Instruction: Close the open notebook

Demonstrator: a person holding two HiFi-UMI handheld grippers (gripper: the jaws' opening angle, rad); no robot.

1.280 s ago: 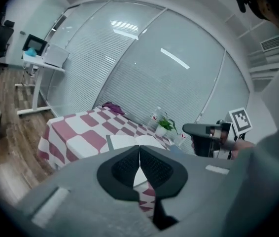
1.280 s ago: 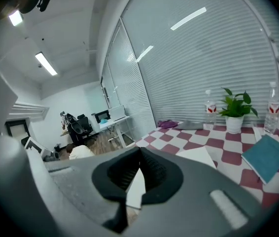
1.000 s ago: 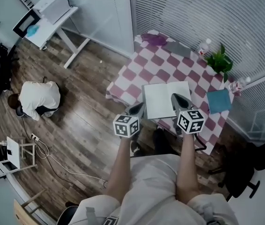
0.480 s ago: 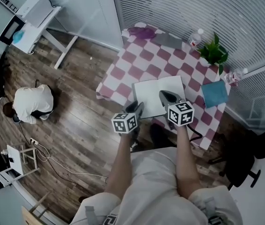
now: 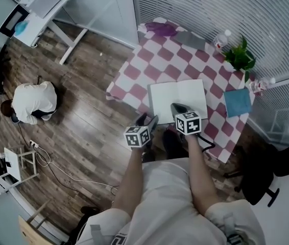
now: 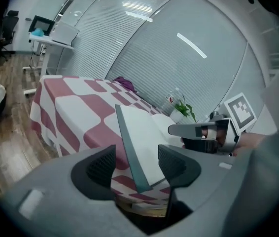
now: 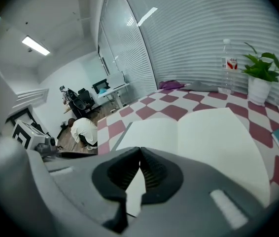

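A person in a white top [image 5: 33,101] crouches on the wood-plank floor [image 5: 91,137], far left; little more than the person's back shows.

The table [image 5: 134,70] is covered by a cloth of dark red and white squares that hangs over the table edges.

Left gripper [image 6: 135,166]: smooth grey body with black ribbed pads. Its jaws have just been opening and stand wide apart. The near left corner of the notebook [image 5: 177,98] shows in the gap, and neither pad presses on it.

The notebook lies open and flat on the near half of the table. It has two blank white rectangular pages and a thin dark cover edge along the left side.

Right gripper [image 7: 139,169]: the ribbed pads meet face to face with nothing held. It hangs over the notebook's near edge, close to the spine.

At far right stand a clear plastic bottle [image 5: 221,39] and a leafy green plant [image 5: 240,59]. Nearer lies a flat blue square [image 5: 237,104] of unclear material.

Both grippers and the person's forearms hide the table's near edge.
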